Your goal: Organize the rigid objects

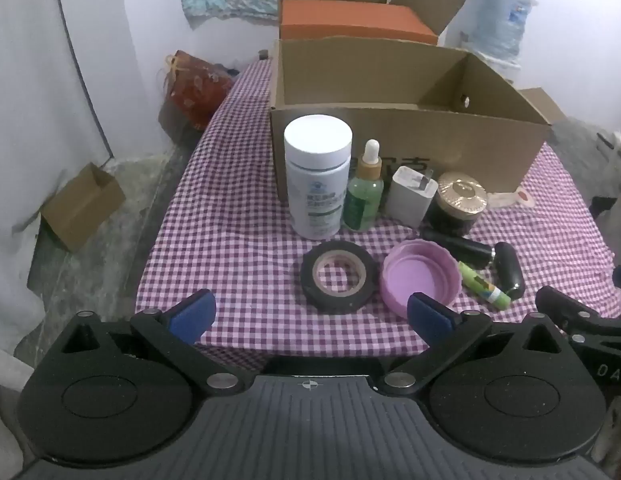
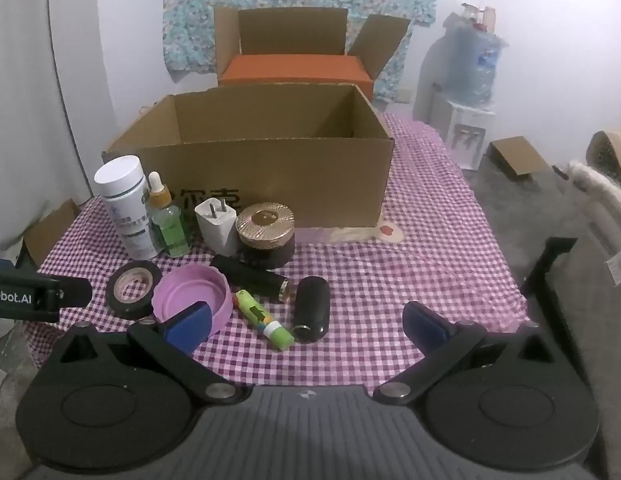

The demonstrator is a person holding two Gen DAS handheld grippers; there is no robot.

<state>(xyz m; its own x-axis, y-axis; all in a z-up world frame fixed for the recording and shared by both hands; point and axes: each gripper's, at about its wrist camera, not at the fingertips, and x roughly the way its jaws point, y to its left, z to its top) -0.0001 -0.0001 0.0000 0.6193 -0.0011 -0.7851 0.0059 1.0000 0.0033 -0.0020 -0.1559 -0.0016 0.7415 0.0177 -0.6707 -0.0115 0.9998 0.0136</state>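
On the checked tablecloth (image 1: 230,248) stands an open cardboard box (image 1: 406,148) (image 2: 270,176). In front of it stand a white bottle (image 1: 317,176) (image 2: 126,208), a green dropper bottle (image 1: 364,196) (image 2: 168,220), a white charger (image 1: 412,196) (image 2: 216,220) and a gold-lidded jar (image 1: 456,204) (image 2: 266,236). Nearer lie a black tape roll (image 1: 337,276) (image 2: 132,286), a pink lid (image 1: 420,276) (image 2: 190,292), a black tube (image 1: 458,246) (image 2: 250,278), a green stick (image 1: 484,286) (image 2: 262,318) and a black capsule (image 1: 508,274) (image 2: 312,308). My left gripper (image 1: 310,314) is open before the tape. My right gripper (image 2: 306,326) is open over the stick and capsule.
A second open carton holding an orange box (image 1: 358,24) (image 2: 294,68) sits behind. A water dispenser (image 2: 466,100) stands at the right. A small cardboard box (image 1: 82,204) lies on the floor at the left, with a red bag (image 1: 194,88) beyond it.
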